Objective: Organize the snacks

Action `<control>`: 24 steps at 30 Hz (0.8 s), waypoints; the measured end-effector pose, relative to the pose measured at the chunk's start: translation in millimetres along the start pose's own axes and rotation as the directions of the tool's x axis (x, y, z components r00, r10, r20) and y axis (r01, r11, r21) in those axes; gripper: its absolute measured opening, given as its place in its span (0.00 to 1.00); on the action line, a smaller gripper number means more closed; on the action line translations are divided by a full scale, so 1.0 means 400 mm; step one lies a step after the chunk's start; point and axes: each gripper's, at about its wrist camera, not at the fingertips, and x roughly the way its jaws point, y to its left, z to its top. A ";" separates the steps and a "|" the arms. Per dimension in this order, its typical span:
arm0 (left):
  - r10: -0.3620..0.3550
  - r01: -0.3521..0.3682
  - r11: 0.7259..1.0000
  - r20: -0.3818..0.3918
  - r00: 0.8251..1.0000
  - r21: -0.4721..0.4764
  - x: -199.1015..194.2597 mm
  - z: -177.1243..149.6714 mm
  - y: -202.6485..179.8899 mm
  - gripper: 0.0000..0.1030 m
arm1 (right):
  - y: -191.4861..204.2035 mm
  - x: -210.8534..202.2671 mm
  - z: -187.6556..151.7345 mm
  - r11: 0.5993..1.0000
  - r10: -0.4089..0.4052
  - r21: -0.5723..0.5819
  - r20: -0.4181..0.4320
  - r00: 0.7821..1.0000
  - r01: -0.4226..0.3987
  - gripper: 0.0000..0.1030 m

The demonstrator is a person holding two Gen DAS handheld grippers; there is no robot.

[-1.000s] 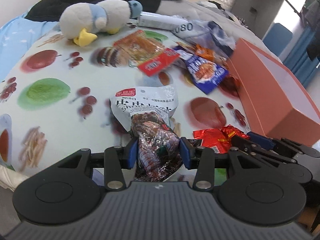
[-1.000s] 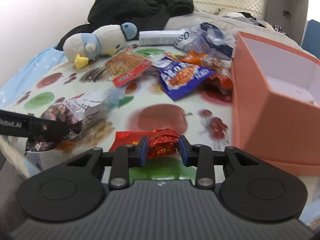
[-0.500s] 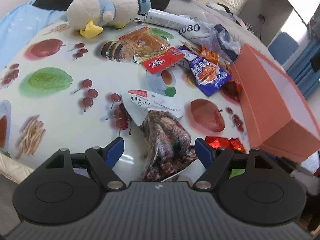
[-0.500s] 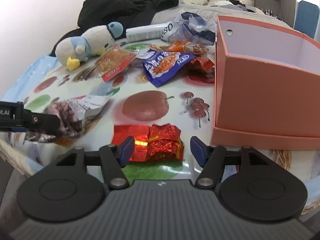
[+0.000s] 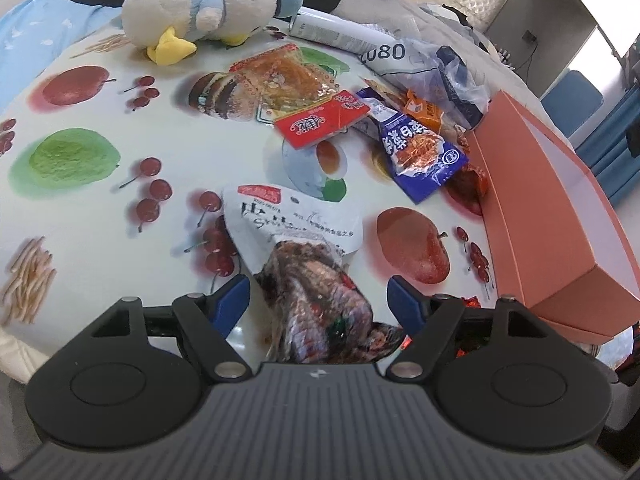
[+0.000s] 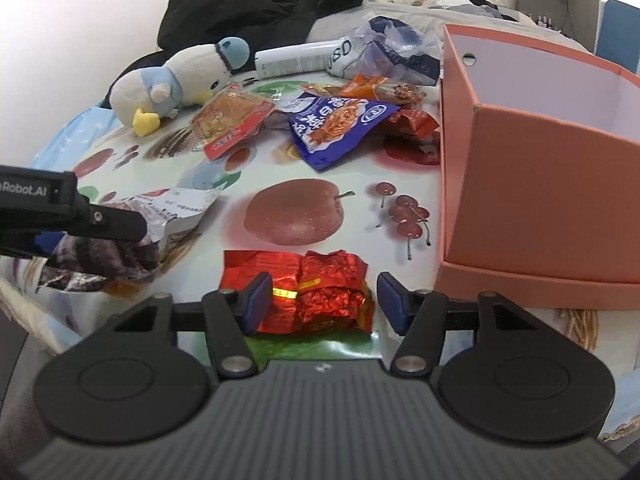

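- Now parted, the left gripper [image 5: 318,300] hangs over a white snack bag [image 5: 304,248] with a dark meat picture; its jaws have just been opening, then eased in a little, and the blue pads stand clear of the bag lying between them on the table.
- Likewise the right gripper [image 6: 322,300] stands open, its jaws having just widened and then drawn in slightly; the red foil packets [image 6: 312,290] lie on the table between the pads, the left pad at the foil's edge, the right pad clear of it.
- Just beyond, the fruit-print tablecloth [image 5: 80,200] carries a blue noodle packet [image 6: 336,126], a red-edged clear packet [image 6: 230,124] and an orange packet [image 6: 368,88], heaped near the far edge.
- To the right stands an open orange box [image 6: 540,200], its pale inside visible, beside the loose snacks.
- Farther back, a plush penguin [image 6: 176,84] lies on its side near a white tube [image 6: 300,60], a crumpled plastic bag [image 6: 400,48] and a black jacket [image 6: 260,4].
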 end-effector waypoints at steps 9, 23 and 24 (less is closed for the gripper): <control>0.037 -0.036 0.998 -0.029 0.999 0.052 0.045 -0.009 -0.022 0.54 | -0.006 0.014 -0.016 1.000 0.007 -0.005 -0.009 1.000 -0.007 0.40; 0.015 -0.017 0.998 0.041 0.999 0.064 -0.050 -0.002 -0.068 0.52 | -0.006 -0.057 0.021 1.000 -0.010 -0.011 0.054 0.998 0.011 0.26; 0.013 -0.016 0.998 0.045 0.999 0.066 -0.058 -0.001 -0.074 0.52 | -0.006 -0.065 0.025 1.000 -0.013 -0.013 0.062 0.998 0.014 0.26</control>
